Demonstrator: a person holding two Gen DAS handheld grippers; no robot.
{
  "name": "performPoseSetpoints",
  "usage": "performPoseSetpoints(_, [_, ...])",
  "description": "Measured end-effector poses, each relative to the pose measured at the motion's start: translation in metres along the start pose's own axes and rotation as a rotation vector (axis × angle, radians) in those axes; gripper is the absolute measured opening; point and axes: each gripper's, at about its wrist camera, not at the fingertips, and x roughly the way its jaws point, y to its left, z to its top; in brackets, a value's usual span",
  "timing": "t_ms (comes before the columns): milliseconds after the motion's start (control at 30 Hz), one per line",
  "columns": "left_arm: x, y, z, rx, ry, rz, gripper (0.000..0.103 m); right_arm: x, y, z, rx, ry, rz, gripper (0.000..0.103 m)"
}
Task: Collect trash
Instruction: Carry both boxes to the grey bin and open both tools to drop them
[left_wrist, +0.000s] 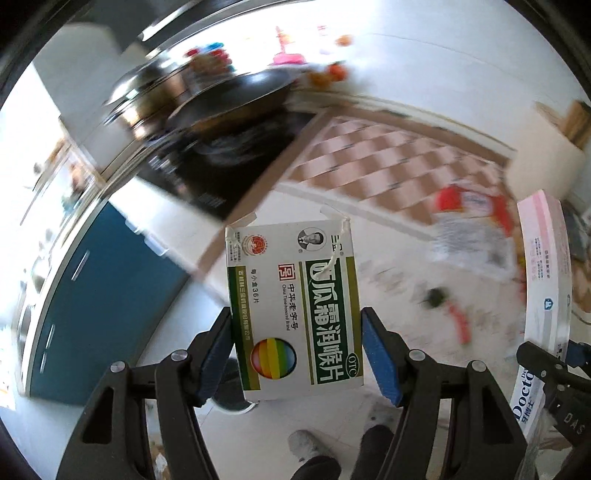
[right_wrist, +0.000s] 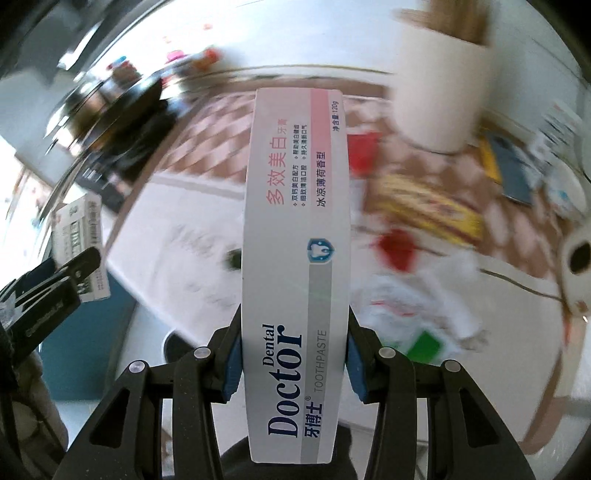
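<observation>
Left hand-held gripper (left_wrist: 297, 350): blue pads clamped on the sides of a green-and-white lozenge box (left_wrist: 293, 310), held in the air above the tabletop (left_wrist: 314, 206), taped flap end pointing away from the camera. Right hand-held gripper (right_wrist: 293, 360): pads closed on the lower end of a long white-and-pink toothpaste box (right_wrist: 295, 236), which sticks out forward over the checkered mat (right_wrist: 221, 133). Both boxes are off the surface. Background is motion-blurred: dark pan (left_wrist: 229, 99) at far left, red and white wrappers (left_wrist: 469, 225) on the tabletop, white paper roll (right_wrist: 576, 258) at right.
</observation>
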Motion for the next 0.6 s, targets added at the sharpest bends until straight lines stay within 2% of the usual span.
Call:
performPoseSetpoints(133, [0.023,0.075,-0.035,-0.093,0.055,0.052,0.064,0.022,0.071,-0.014,-0.094,0.04,0.037,0.048])
performPoseSetpoints(200, [0.037,0.105,-0.051,-0.138,0.087,0.074,0.064,0.041,0.114,-0.025,-0.158,0.072,0.056,0.048])
performPoseSetpoints(367, [0.084,0.183,-0.101,-0.244,0.182,0.132,0.064,0.088,0.192,-0.054,-0.287,0.147,0.089,0.048])
performPoseSetpoints(500, [0.139,0.236,-0.149,-0.317,0.266,0.172,0.064,0.148,0.259,-0.088,-0.397,0.228,0.112,0.048])
performPoseSetpoints(600, [0.184,0.264,-0.183,-0.362,0.327,0.173,0.064,0.195,0.299,-0.115,-0.46,0.284,0.128,0.048])
